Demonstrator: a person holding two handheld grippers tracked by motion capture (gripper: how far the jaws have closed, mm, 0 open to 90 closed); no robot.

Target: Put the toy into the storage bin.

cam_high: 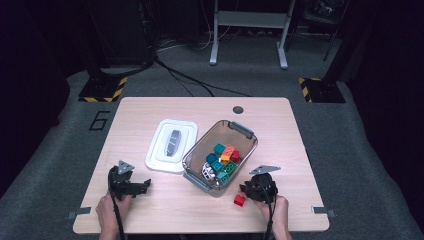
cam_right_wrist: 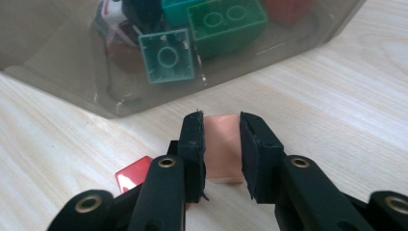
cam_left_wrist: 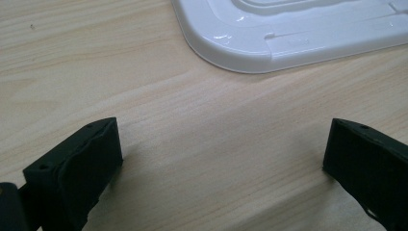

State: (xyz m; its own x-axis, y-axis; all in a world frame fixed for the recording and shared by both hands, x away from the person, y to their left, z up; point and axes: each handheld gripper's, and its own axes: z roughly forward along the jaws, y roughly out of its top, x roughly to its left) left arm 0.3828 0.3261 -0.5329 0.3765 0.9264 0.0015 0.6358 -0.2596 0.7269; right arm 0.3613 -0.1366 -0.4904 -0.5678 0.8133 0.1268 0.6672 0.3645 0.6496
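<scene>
Down at the near right of the table (cam_high: 150,107), about 5 o'clock from the bin, is where my action is.

Right gripper (cam_right_wrist: 222,144): both pads are pressed on a red block (cam_right_wrist: 222,139), 1 pad on each side, so it's a firm grip. No earlier look to compare, so that's all I can say on it.

Red block: sits on the wood just in front of the bin wall, close but not touching as far as I can tell. From the high view it's the little red block at my right gripper (cam_high: 250,192).

2nd red piece (cam_right_wrist: 133,173): peeks out at roughly 8 o'clock from my right pads, flat on the table.

Bin (cam_high: 197,179): clear plastic with grey handles, angled across the table middle. Green block (cam_right_wrist: 226,24) and teal block (cam_right_wrist: 167,55) pushed up against its near wall, more teal, orange and red ones behind.

Lid (cam_high: 167,127): white, flat on the table at 9 o'clock of the bin, right alongside it.

Left gripper (cam_left_wrist: 221,154): jaws spread wide, bare wood between them, lid corner up ahead at 12 o'clock.
</scene>
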